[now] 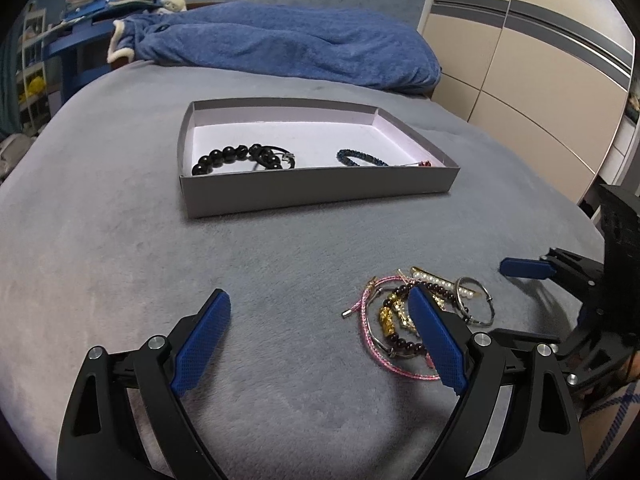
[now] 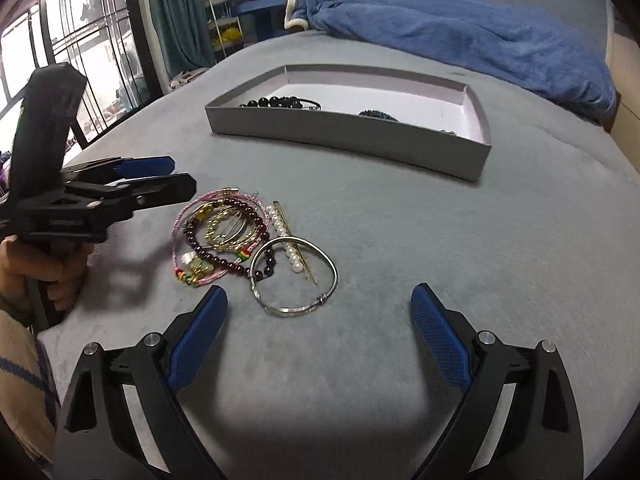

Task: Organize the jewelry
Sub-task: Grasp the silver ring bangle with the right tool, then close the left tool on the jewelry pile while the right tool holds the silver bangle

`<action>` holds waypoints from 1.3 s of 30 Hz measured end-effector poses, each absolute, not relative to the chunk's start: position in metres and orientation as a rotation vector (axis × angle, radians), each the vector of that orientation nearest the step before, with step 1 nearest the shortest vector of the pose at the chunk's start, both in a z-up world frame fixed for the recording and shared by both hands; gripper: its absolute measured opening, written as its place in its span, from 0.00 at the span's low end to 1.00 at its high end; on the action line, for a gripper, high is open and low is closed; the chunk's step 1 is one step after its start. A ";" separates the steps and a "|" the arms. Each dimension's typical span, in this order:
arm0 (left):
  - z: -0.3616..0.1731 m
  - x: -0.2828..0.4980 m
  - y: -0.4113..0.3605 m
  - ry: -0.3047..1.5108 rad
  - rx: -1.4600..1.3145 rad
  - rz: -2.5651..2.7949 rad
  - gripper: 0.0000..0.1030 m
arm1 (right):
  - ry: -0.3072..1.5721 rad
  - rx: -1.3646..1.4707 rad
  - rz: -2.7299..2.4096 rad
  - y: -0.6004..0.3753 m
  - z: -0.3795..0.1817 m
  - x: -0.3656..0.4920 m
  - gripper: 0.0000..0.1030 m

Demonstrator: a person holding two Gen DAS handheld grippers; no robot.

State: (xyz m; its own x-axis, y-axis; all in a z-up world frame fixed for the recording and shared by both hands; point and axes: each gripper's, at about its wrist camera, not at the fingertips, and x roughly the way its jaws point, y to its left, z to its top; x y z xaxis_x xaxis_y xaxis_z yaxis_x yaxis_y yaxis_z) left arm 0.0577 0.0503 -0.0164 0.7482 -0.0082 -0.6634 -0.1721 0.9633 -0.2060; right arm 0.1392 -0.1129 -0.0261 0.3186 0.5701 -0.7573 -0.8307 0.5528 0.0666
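A pile of jewelry (image 1: pixel 416 316) lies on the grey bed cover: a pink cord bracelet (image 2: pixel 192 216), a dark red bead bracelet (image 2: pixel 228 260), a gold piece (image 2: pixel 228 228), a pearl hair clip (image 2: pixel 282 236) and a silver bangle (image 2: pixel 296 276). A grey box (image 1: pixel 320 192) holds a black bead bracelet (image 1: pixel 232 158) and a dark blue bracelet (image 1: pixel 360 158). My left gripper (image 1: pixel 320 340) is open, its right finger (image 1: pixel 436 340) over the pile. My right gripper (image 2: pixel 320 336) is open, just short of the bangle.
A blue blanket (image 1: pixel 288 44) lies behind the box. A wardrobe (image 1: pixel 540 80) stands on the right, a window (image 2: pixel 60 60) and shelves (image 2: pixel 224 20) on the left. The grey bed cover (image 1: pixel 120 260) stretches around the box and pile.
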 end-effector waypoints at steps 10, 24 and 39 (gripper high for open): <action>-0.018 0.061 0.045 0.735 -0.241 0.085 0.88 | 0.841 -0.362 0.966 -0.108 -0.032 0.145 0.46; -0.011 0.060 0.017 0.712 -0.127 -0.007 0.86 | 0.868 -0.141 0.718 -0.163 -0.025 0.177 0.46; -0.009 0.084 -0.005 0.753 -0.029 -0.121 0.41 | 0.905 -0.162 0.713 -0.156 -0.032 0.180 0.47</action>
State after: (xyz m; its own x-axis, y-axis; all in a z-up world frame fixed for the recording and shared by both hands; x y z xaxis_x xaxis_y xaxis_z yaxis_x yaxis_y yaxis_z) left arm 0.0839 -0.0053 -0.0092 0.7229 -0.1203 -0.6804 0.0997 0.9926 -0.0696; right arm 0.1804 -0.1563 -0.0317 0.4080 0.4973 -0.7657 -0.6279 0.7616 0.1601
